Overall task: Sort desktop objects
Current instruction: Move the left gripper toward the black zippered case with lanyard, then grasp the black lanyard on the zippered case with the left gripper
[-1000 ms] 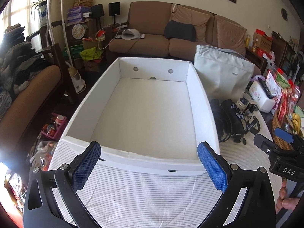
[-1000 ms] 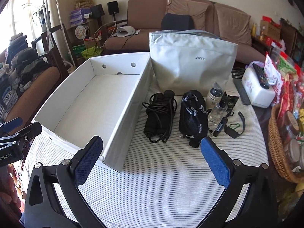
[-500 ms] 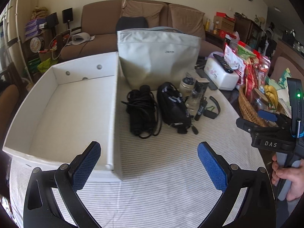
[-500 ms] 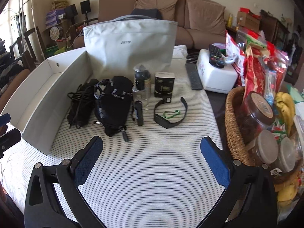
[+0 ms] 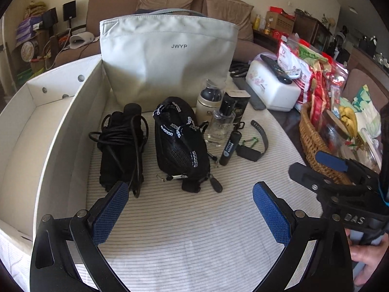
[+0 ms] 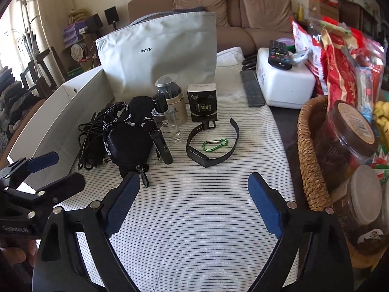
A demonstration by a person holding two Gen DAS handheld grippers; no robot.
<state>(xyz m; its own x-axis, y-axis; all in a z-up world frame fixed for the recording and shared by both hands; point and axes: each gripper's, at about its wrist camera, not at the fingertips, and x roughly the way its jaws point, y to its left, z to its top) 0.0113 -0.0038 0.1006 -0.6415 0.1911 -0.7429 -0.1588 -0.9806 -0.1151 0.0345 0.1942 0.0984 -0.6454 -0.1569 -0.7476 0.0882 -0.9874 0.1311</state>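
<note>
Pouch [image 5: 181,146] lies on the table [image 5: 194,219] beside the box [image 5: 60,126], untouched. Left claw [image 5: 189,209] spread, empty; right claw [image 6: 192,202] closing on nothing. Approach low, straddling one item squarely.

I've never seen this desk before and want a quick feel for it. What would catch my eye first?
Probably the big pale grey bag standing upright at the back, with a cluster of black things before it: a cable bundle and a mesh pouch. Left of them sits an open white box, and a wicker basket of snacks stands at the right edge.
</note>
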